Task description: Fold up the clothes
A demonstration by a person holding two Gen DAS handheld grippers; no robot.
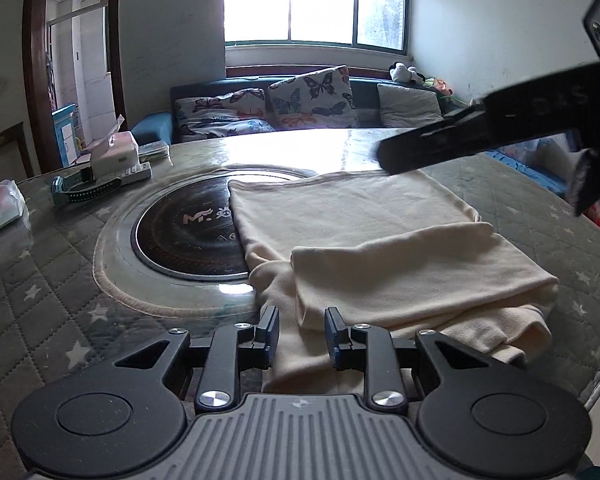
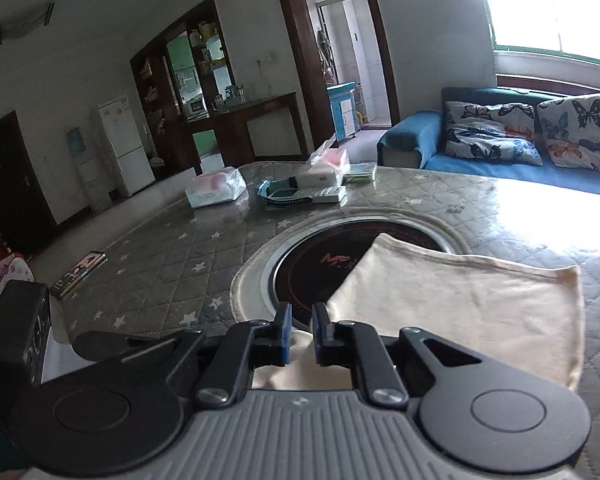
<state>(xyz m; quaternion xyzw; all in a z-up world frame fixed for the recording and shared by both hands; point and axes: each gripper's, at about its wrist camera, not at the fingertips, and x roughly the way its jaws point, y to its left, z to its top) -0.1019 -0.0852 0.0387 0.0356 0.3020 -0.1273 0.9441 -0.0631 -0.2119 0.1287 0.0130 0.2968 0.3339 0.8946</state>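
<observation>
Left tool (image 1: pixel 302 334): fingers parted, nothing between them; it hung low over the near hem of the cream garment (image 1: pixel 380 248), with cloth showing in the gap but no pinch made.

Right tool (image 2: pixel 300 330): fingers parted by a narrow gap, released; cream cloth bunched just below and behind the fingertips, none visibly caught between the pads. In the left wrist view its dark body crossed over the far right corner of the garment.

Cream garment: lay on the counter (image 1: pixel 60 280), its left edge overlapping the black round hob (image 1: pixel 188 236) set in the counter's middle. The body was spread flat. One panel was already folded across the near half, and a thicker roll of cloth trailed off beside it towards the counter's near right edge.

Other items, all beyond the hob on the counter's far left side: tissue packs (image 2: pixel 216 190), a white box (image 1: pixel 116 156), a teal strap (image 1: pixel 84 190). A booklet (image 2: pixel 78 274) lay well left of the hob.

Step in hand, judged: partway through folding, between grasps, one fold laid and both tools freed.

Next move, judged: each tool would need to close on a corner or edge of the garment, taking all layers together, then carry the cloth over evenly so the stacked panel did not slip or drag across the smooth hob.
</observation>
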